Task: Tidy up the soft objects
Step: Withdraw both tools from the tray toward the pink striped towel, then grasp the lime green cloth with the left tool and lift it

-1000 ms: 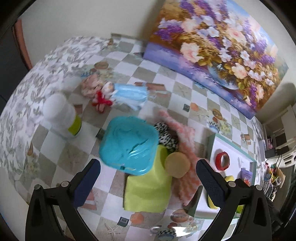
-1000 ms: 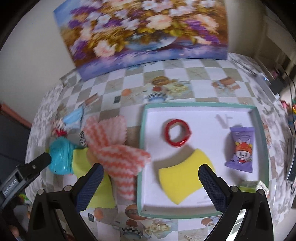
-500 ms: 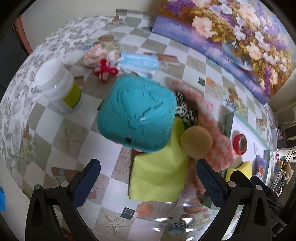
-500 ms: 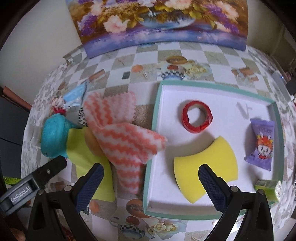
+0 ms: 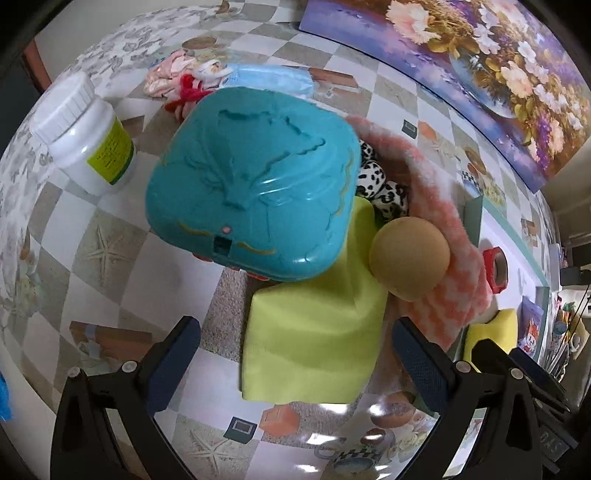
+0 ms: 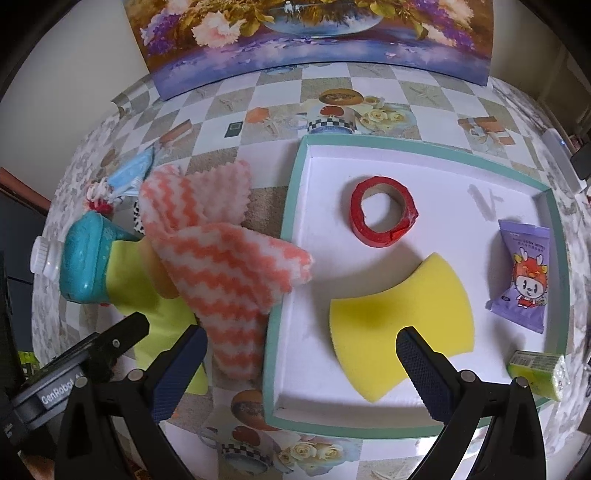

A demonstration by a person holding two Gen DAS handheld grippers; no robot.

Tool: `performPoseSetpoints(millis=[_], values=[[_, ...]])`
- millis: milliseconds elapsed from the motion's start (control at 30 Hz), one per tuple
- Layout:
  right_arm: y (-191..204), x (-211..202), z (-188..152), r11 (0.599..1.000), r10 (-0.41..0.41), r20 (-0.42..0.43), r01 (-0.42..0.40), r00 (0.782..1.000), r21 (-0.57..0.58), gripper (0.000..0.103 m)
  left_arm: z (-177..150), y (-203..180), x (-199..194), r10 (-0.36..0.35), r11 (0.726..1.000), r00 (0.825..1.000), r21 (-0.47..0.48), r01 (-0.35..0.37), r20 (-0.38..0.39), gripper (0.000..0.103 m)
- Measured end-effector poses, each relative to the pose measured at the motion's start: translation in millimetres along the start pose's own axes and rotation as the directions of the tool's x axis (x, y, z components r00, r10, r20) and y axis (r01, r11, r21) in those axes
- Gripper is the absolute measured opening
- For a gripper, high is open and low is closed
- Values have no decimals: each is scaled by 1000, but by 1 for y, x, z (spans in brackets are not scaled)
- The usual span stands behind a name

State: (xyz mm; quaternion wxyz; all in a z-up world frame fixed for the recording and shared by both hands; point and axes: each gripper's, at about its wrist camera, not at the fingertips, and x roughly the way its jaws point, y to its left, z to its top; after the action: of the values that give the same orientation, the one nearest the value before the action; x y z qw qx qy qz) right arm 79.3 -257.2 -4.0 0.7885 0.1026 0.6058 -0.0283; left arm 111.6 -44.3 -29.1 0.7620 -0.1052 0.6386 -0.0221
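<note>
L gripper (image 5: 295, 354) hangs over the pile, tilted down, jaws spread wide w/ nothing between the pads; its dark blue textured fingers (image 5: 173, 358) flank the near edge of the lime cloth (image 5: 310, 343). R gripper (image 6: 299, 365) also spread wide & empty, hovering above the tray (image 6: 291, 206), one finger over the striped cloth's near end, the other over the sponge's near edge.

Landmark = tray: shallow, square, white floor, teal rim.
- Inside it: yellow sponge (image 6: 402, 317), soft foam w/ curved cut-outs, near the front; red tape roll (image 6: 384, 218), a bit squashed, behind the sponge; purple snack packet (image 6: 521, 273), glossy, on the R side; small green pack (image 6: 539, 373) at the front R corner, by the rim.
- Draped over its L rim: pink-and-white zigzag cloth (image 6: 225, 266), fluffy, one corner reaching inside the tray.
- L of tray, in a heap: lime cloth, smooth, folded flat; tan ball (image 5: 410, 258), matte, sitting on it & touching the zigzag cloth; teal plastic case (image 5: 255, 192), rounded square w/ embossed lid, resting on the lime cloth's far part; black-and-white spotted fabric (image 5: 380, 184) wedged between case & zigzag cloth.
- Farther L: white jar (image 5: 85, 133) w/ ribbed cap & green label, upright. Behind the case: blue face mask (image 5: 269, 77), red yarn (image 5: 188, 92), pink fabric bundle (image 5: 166, 74).

Checked tablecloth (image 5: 110, 254) under everything; flower painting (image 6: 310, 33) stands behind the tray.
</note>
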Motion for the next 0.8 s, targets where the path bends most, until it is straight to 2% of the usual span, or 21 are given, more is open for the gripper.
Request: performPoseSetpoints(millis=[100,267,433,500,567,733,800], values=[[-2,2,0,1000,-7,-5,7,1000,0,103,1,0,4,1,1000,1000,-1,-1,-5,103],[-5,3,1,1000,-17,-7,17,1000,5,103,2,-8,17,68,996,998,55,-68,-11,103],[-7,2,1,1000,-23,-4,23,1000,6,103,-2,-13,27,84,994,996,75,-82,-26,101],[-6,2,1,1000,-23,-4,23,1000,5,103,-5,-16,33,95,991,995,92,-92,-37,88],[-6,2,1,1000,-23,-4,23,1000,4,103,-7,-17,38,107,989,993,105,-101,-52,80],[-7,1,1,1000,-27,-2,27,1000,4,103,-10,-27,41,150,977,988,158,-142,-45,72],[-7,1,1,1000,-29,-2,29,1000,4,103,-10,-32,42,149,974,988,177,-140,-40,63]])
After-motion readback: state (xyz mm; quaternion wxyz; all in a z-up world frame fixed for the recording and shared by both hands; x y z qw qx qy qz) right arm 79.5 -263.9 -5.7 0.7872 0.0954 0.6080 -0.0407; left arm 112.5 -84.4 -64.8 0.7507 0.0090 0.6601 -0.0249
